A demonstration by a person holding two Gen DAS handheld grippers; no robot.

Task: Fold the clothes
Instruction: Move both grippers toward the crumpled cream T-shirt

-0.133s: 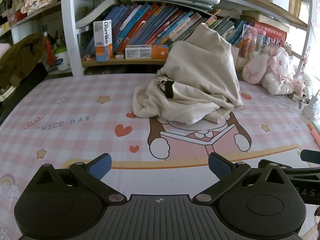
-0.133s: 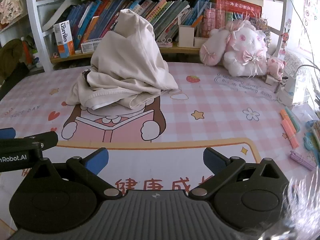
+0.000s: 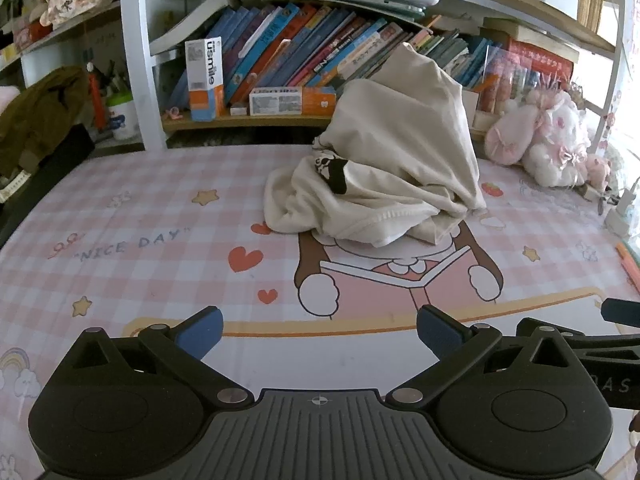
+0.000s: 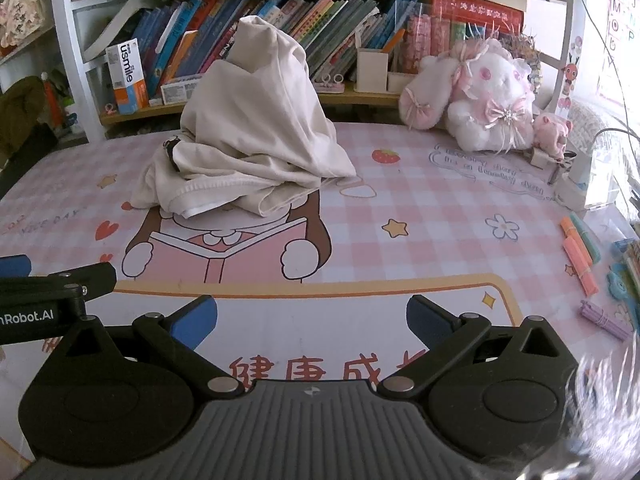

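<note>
A cream garment lies heaped in a tall crumpled pile on the pink checked desk mat, near the back by the bookshelf. It also shows in the right wrist view as the cream garment on the desk mat. My left gripper hovers over the mat's front part, open, nothing between its blue-tipped fingers, well short of the pile. My right gripper stands beside it, open and empty too. Each gripper's side shows at the edge of the other's view.
A bookshelf with books and a toothbrush box runs behind the pile. A pink and white plush rabbit sits back right. Highlighters and small stationery lie at the right edge, with a white charger. A brown jacket lies at the far left.
</note>
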